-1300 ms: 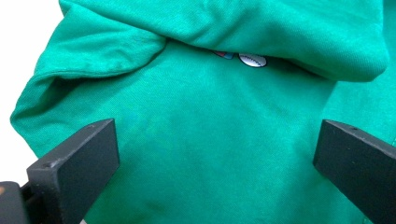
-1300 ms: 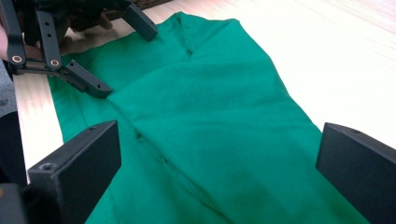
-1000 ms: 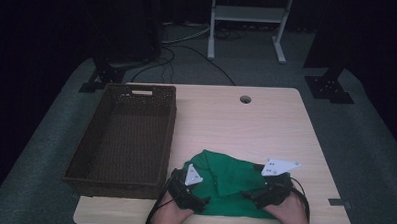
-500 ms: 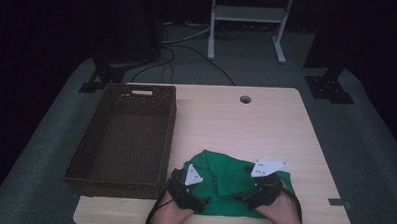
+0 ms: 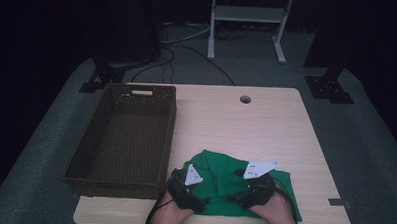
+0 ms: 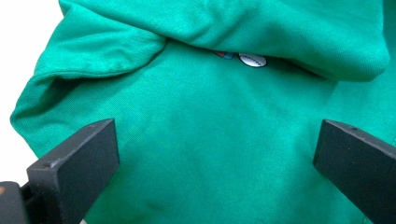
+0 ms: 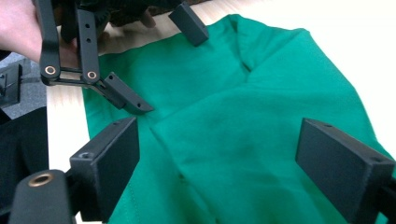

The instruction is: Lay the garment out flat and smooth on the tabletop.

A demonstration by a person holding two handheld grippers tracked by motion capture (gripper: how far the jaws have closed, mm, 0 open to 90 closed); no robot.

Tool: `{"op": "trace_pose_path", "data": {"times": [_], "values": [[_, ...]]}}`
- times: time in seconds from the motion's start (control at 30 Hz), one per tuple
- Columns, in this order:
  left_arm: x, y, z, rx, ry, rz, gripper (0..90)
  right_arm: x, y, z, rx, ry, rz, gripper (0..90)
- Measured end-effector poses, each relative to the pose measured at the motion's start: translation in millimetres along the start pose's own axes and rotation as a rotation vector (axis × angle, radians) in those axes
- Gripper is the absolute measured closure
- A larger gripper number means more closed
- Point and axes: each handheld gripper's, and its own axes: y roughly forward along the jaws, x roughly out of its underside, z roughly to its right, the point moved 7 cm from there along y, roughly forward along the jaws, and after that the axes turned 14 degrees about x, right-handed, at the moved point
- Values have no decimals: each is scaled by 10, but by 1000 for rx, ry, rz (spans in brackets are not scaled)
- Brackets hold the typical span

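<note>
Green garment (image 5: 224, 180) lies crumpled at the near edge of the bench (image 5: 266, 124). Left gripper (image 5: 203, 199) sits at its left edge, right gripper (image 5: 232, 195) over its middle; 2 hands enter from below. Brown wicker basket (image 5: 85, 158) stands left of the garment, close by.

Your basket (image 5: 123, 134) sits on the worktop's (image 5: 266, 124) left half. The garment (image 5: 224, 180) lies crumpled at the near edge, right of the basket and seemingly just clear of it. Both grippers rest on it, left gripper (image 5: 199, 202) beside right gripper (image 5: 233, 196).
</note>
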Motion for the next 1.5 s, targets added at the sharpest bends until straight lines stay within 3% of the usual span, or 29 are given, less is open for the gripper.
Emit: {"op": "trace_pose_path", "data": {"times": [0.43, 1.1, 1.37, 1.43, 1.47, 1.5], "values": [[1, -2, -1, -1, 1, -1, 0, -7, 135, -100, -27, -17, -27, 140], [3, -2, 1, 0, -1, 0, 0, 122, 367, -144, 2, -51, -90, 165], [3, -2, 0, -1, 1, 0, 0, 130, 356, -129, 61, -73, -80, 297], [3, -2, 0, -1, 1, 0, 0, 127, 338, -114, 81, -75, -78, 390], [3, -2, 0, -1, 1, 0, 0, 117, 313, -112, 84, -80, -65, 519], [3, -2, 0, -1, 1, 0, 0, 117, 313, -112, 84, -80, -65, 519]]}}
